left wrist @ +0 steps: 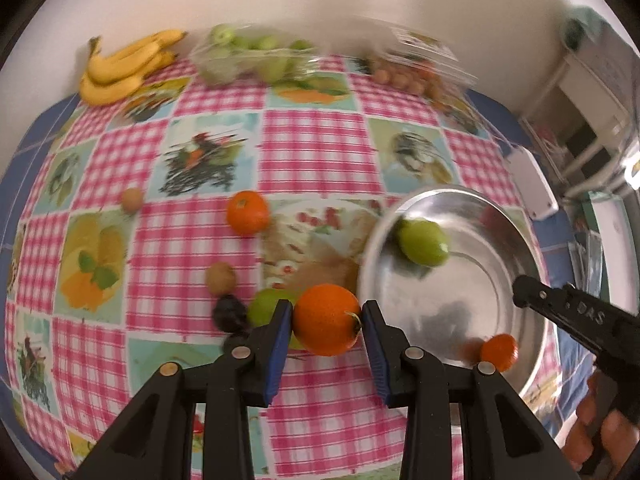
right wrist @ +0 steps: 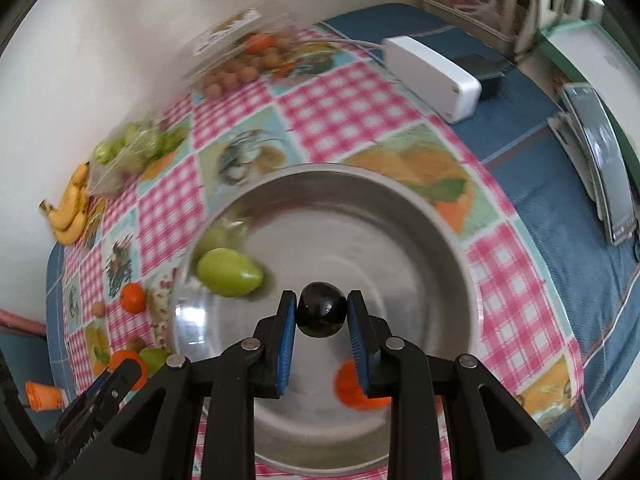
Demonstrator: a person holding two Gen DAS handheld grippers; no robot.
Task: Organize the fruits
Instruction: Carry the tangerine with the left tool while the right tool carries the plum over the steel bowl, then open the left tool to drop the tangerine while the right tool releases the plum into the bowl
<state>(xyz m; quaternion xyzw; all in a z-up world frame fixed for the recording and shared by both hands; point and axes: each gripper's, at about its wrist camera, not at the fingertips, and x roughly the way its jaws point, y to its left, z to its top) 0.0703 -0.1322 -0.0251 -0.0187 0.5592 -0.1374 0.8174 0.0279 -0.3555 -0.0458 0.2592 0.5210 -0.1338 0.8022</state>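
On the near right of the left wrist view sits a round metal bowl (left wrist: 500, 248), shiny and shallow, holding a smooth green mango (left wrist: 423, 242) against its far left wall and a small tangerine (left wrist: 499, 352) at its near rim. The left gripper (left wrist: 326, 322) clamps a large orange (left wrist: 326, 319) between its blue pads, just left of the bowl. A green fruit (left wrist: 264, 308) lies behind its left finger, with a dark plum (left wrist: 229, 314) and a brown kiwi (left wrist: 220, 278) beside it on the pink checked tablecloth (left wrist: 316, 148). Another tangerine (left wrist: 247, 213) lies farther off, and a small tan fruit (left wrist: 132, 199) lies to the far left. Along the far edge lie curved yellow bananas (left wrist: 124, 68) and two clear plastic packs, blurred: one of green fruit (left wrist: 256, 56), one of small brown ones (left wrist: 416, 68).

Over the bowl (right wrist: 400, 208) in the right wrist view, the right gripper (right wrist: 322, 314) grips a glossy dark round fruit (right wrist: 322, 314) between its pads. Below it the mango (right wrist: 229, 272) lies at the bowl's left side and the tangerine (right wrist: 350, 384) shows behind the right finger. A white rectangular box (right wrist: 432, 74) rests on blue cloth at far right.
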